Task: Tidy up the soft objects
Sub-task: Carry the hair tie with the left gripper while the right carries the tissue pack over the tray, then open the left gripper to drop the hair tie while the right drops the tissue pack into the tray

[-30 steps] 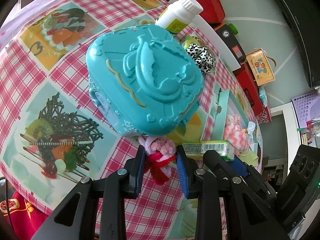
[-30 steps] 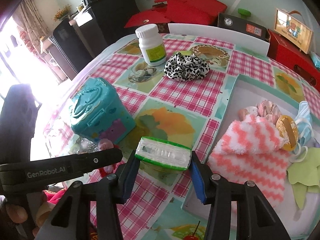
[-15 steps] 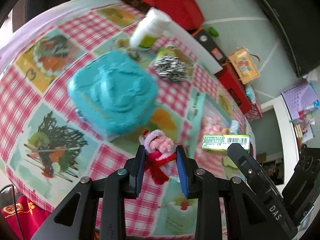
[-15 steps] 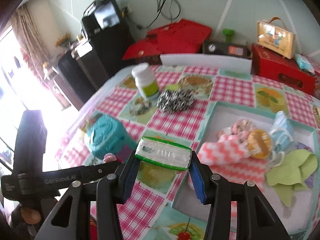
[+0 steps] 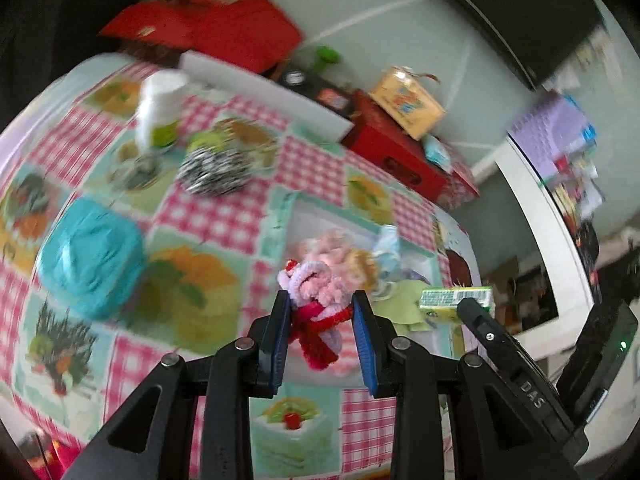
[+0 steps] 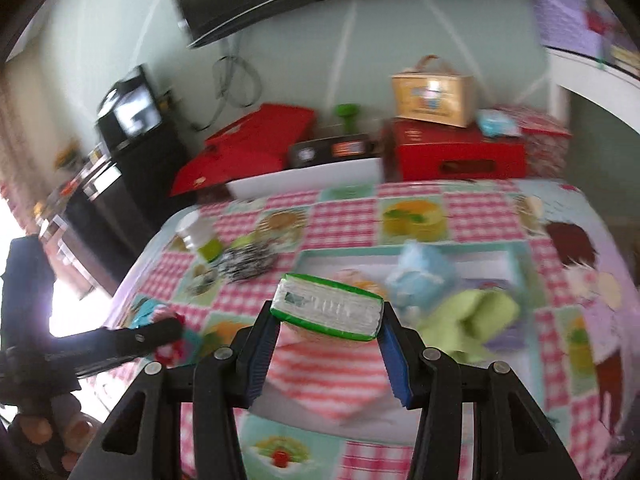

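Note:
My left gripper [image 5: 322,320] is shut on a small pink and red fuzzy toy [image 5: 316,300] and holds it in the air above the near edge of the white tray [image 5: 298,216]. My right gripper [image 6: 326,328] is shut on a green-edged tissue pack [image 6: 326,312], held above the same tray [image 6: 492,258]; the pack also shows in the left wrist view [image 5: 454,302]. The tray holds a pink striped sock [image 6: 320,364], a green cloth [image 6: 468,320] and a blue soft item [image 6: 424,272]. A black-and-white scrunchie [image 5: 212,170] lies on the tablecloth.
A teal plastic toy case [image 5: 90,260] stands on the checked tablecloth at the left. A white bottle [image 5: 160,110] stands beyond the scrunchie. A white board [image 5: 264,100] lines the table's far edge, with red boxes [image 6: 452,152] behind. Both views are motion blurred.
Both grippers have risen and swung right toward the tray, carrying the fuzzy toy off the tablecloth and the tissue pack along. The teal case has dropped away to the left.

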A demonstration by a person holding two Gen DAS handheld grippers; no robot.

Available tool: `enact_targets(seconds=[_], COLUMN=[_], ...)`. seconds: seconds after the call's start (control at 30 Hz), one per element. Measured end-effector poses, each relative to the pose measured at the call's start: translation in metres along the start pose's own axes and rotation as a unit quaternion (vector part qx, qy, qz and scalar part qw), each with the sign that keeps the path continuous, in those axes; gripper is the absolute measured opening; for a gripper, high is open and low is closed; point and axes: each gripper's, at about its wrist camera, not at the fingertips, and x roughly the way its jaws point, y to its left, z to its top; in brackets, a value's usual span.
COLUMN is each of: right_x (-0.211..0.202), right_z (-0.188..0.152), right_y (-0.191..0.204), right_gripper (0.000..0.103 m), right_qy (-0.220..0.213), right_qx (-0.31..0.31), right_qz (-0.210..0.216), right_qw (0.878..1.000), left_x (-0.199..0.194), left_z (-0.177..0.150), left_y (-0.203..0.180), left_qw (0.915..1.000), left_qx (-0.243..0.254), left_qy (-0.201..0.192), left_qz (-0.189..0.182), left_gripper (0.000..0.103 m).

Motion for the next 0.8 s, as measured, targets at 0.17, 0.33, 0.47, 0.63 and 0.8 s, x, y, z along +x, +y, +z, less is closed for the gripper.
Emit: enact_targets(seconds=[0.17,0.33,0.47,0.63,0.8], right_x=[-0.007,-0.005,0.007,0.031,0.045], right_z=[-0.004,-0.011,-0.020,-0.030,-0.037], right_y=[-0.040,-0.069,-0.075,-0.071,-0.066], right_gripper=[0.052,0.052,0.052,0.052,0.052], right_qy=[0.009,0.036,0.070,0.109,0.133], right_qx=[0.042,0.068,0.077,0.070,0.060], right_qz=[-0.062,-0.090,-0.087,-0.079,-0.078], right_qw=[0.997,0.993,0.991,0.989,0.986], left_x=[0.022,0.055,0.084,0.115,0.125], left_z=[0.003,-0.005,-0.015,-0.031,-0.035], left_y=[-0.040,-0.070,-0.077,-0.060,-0.047], left_qw=[0.9981,0.9936,0.9904,0.9873,0.9865], left_qx=[0.057,0.098,0.108,0.092,0.084], left_qy=[0.022,0.057,0.087,0.129,0.140], left_qz=[0.001,0.002,0.008,0.014,0.017], left_gripper=[0.031,0.031,0.031,0.031,0.031])
